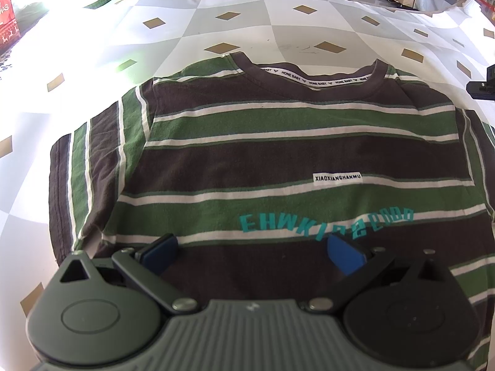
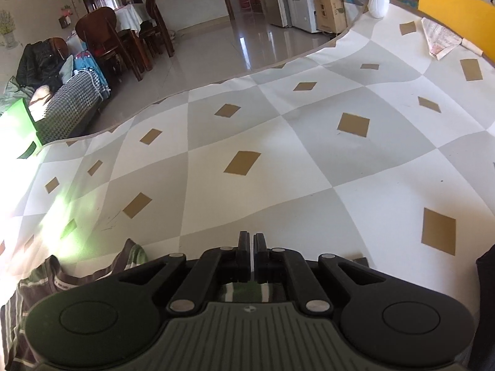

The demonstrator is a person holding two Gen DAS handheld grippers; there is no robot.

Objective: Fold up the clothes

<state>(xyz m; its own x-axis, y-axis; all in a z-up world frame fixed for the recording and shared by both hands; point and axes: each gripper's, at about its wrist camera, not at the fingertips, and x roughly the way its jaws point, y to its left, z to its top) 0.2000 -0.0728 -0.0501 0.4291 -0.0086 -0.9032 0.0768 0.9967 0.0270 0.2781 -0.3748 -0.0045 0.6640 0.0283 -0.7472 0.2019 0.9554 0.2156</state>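
A striped T-shirt [image 1: 278, 142] in dark brown, green and white lies spread flat, front up, on the desk [image 1: 247, 24], which is covered by a cloth of grey and white diamonds with small tan patches. The collar points away from the left wrist camera, and a white neck tape with small lettering shows inside it. A small white label reading XIAOXIANGHANMU [image 1: 337, 178] sits on the chest, and teal lettering [image 1: 324, 222] arcs across a green stripe below it. One short sleeve [image 1: 83, 167] lies flat at the left side of that view.

The left gripper [image 1: 252, 247] hangs over the lower part of the shirt, its blue-padded fingers [image 1: 161, 247] spread wide with nothing between them; whether the tips touch the cloth cannot be told.

In the right wrist view the right gripper [image 2: 251, 241] points across the bare desk cloth, its black fingers [image 2: 243, 247] drawn almost together with only a thin slit between them. No cloth shows between the tips; striped fabric is visible beneath the gripper body, behind the fingers, and the shirt's collar edge [image 2: 62, 281] lies at the lower left of that view.

Further off, a folded paper [image 2: 439, 40] rests near the far edge of the desk beside a yellow board [image 2: 458, 9], and a white jug [image 2: 379, 4] stands at the desk's far corner. Dark wooden chairs [image 2: 102, 37] stand on a shiny tiled floor beyond.
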